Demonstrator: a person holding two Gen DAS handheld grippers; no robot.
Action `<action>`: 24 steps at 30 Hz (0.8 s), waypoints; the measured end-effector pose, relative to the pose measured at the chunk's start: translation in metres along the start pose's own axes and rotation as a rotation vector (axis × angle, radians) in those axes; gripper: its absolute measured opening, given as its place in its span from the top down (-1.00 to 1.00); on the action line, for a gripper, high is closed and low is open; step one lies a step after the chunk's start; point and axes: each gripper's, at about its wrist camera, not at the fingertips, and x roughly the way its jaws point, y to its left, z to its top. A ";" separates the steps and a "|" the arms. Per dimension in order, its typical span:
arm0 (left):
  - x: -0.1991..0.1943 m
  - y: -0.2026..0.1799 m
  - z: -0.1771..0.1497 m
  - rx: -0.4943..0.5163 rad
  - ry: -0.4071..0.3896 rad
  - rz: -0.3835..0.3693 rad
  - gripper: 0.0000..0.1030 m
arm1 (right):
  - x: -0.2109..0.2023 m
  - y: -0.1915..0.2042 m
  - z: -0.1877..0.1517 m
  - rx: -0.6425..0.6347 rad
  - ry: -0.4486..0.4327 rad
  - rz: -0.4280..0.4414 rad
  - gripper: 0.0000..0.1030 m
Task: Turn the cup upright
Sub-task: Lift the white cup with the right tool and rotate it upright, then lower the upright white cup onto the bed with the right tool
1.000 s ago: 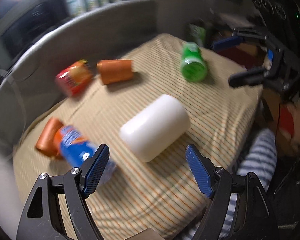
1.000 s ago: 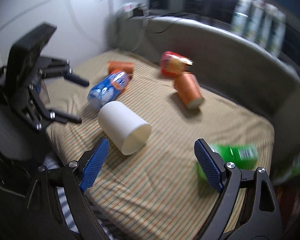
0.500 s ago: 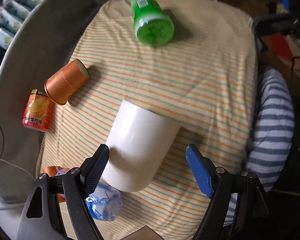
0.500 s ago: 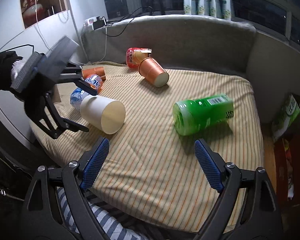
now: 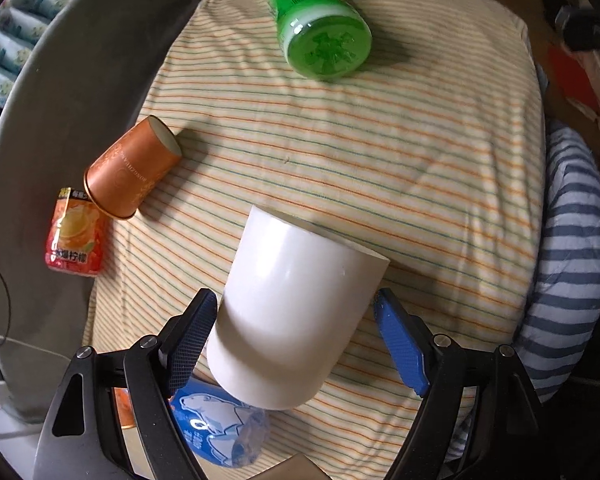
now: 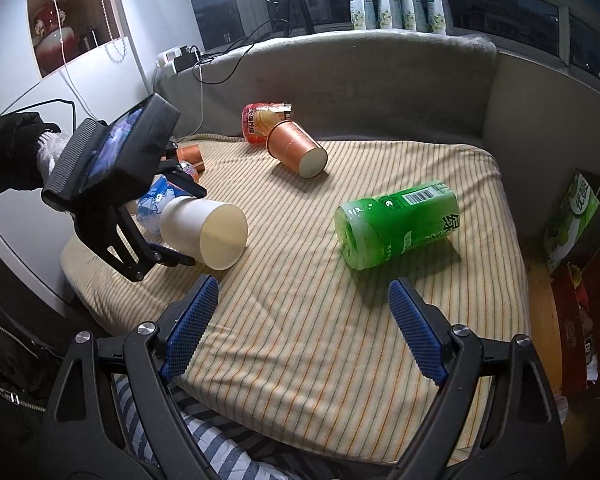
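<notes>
A white cup (image 5: 296,304) lies on its side on the striped cushion (image 5: 380,160); in the right wrist view the white cup (image 6: 204,232) shows its open mouth facing right. My left gripper (image 5: 296,340) is open, its fingers on either side of the cup's closed end; whether they touch it is unclear. It also shows in the right wrist view (image 6: 172,220), held by a black-gloved hand. My right gripper (image 6: 304,328) is open and empty above the cushion's front part, apart from the cup.
An orange paper cup (image 5: 132,168) lies on its side next to a red snack can (image 5: 74,236). A green bottle (image 6: 398,228) lies at the right. A blue bottle (image 5: 216,428) lies under the left gripper. A grey sofa back (image 6: 380,76) rims the cushion.
My left gripper has moved down and forward, so the white cup now sits between its fingers. The right gripper has steadied, still open over the cushion's front.
</notes>
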 end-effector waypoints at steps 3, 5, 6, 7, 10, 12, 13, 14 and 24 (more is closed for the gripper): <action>0.002 0.002 0.001 -0.005 -0.012 -0.002 -0.56 | 0.001 0.001 0.000 0.000 0.003 0.000 -0.74; 0.001 0.006 0.001 -0.034 -0.020 -0.022 -0.56 | 0.000 0.000 0.000 0.006 0.003 0.000 -0.74; 0.000 0.010 0.000 -0.060 -0.027 -0.029 -0.55 | 0.000 0.000 -0.001 0.012 0.002 -0.001 -0.74; 0.001 0.012 -0.001 -0.077 -0.032 -0.034 -0.54 | 0.000 -0.001 -0.001 0.017 0.001 -0.003 -0.74; -0.001 0.018 -0.005 -0.136 -0.058 -0.043 -0.48 | 0.002 -0.004 -0.001 0.032 -0.003 -0.007 -0.74; -0.004 0.021 -0.010 -0.185 -0.085 -0.060 -0.43 | 0.003 -0.004 -0.001 0.038 -0.005 -0.006 -0.74; -0.006 0.023 -0.013 -0.213 -0.104 -0.064 -0.40 | 0.003 -0.003 -0.001 0.036 -0.006 -0.005 -0.74; -0.007 0.025 -0.016 -0.239 -0.122 -0.066 -0.38 | 0.004 -0.002 -0.001 0.032 -0.007 -0.004 -0.74; 0.005 0.040 -0.009 -0.271 -0.083 -0.131 -0.43 | 0.010 0.007 0.004 0.024 -0.014 0.010 -0.74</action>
